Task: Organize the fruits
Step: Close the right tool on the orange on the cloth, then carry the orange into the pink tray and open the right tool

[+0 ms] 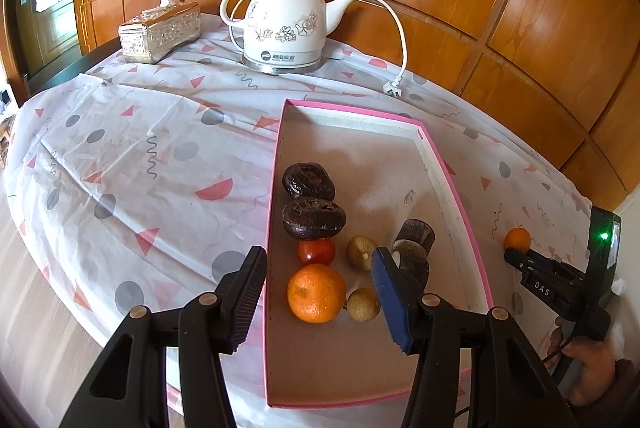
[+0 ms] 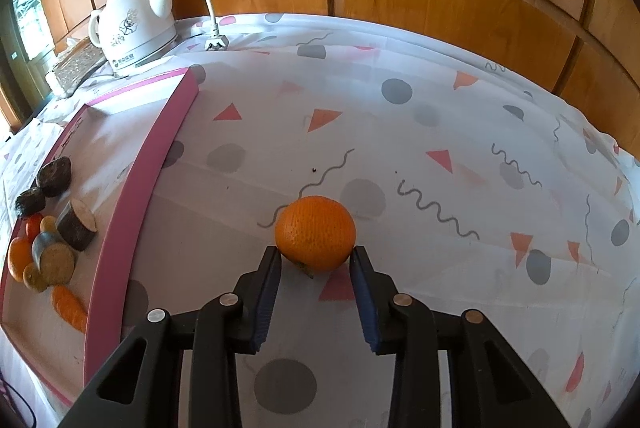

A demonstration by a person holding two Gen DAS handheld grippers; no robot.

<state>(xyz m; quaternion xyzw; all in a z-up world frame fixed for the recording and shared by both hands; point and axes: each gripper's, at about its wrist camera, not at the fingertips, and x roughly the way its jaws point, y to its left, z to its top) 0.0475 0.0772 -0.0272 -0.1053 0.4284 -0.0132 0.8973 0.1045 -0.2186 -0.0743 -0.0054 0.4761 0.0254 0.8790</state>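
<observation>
The loose orange (image 2: 315, 232) is judged round, light, a bit soft and easy to roll; it is best held across its widest part; it sits on the desk (image 2: 440, 132) outside the pink box (image 2: 140, 180), right at the tips of the right gripper (image 2: 316, 260), whose fingers (image 2: 272, 268) are spread and seem to just touch its sides; the left gripper (image 1: 320, 292) is spread wide over the box.

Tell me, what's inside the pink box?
The pink box holds an orange, a small red fruit, two dark wrinkly fruits, two little brown ones, cut dark pieces and a carrot. The left gripper partly covers some.
</observation>
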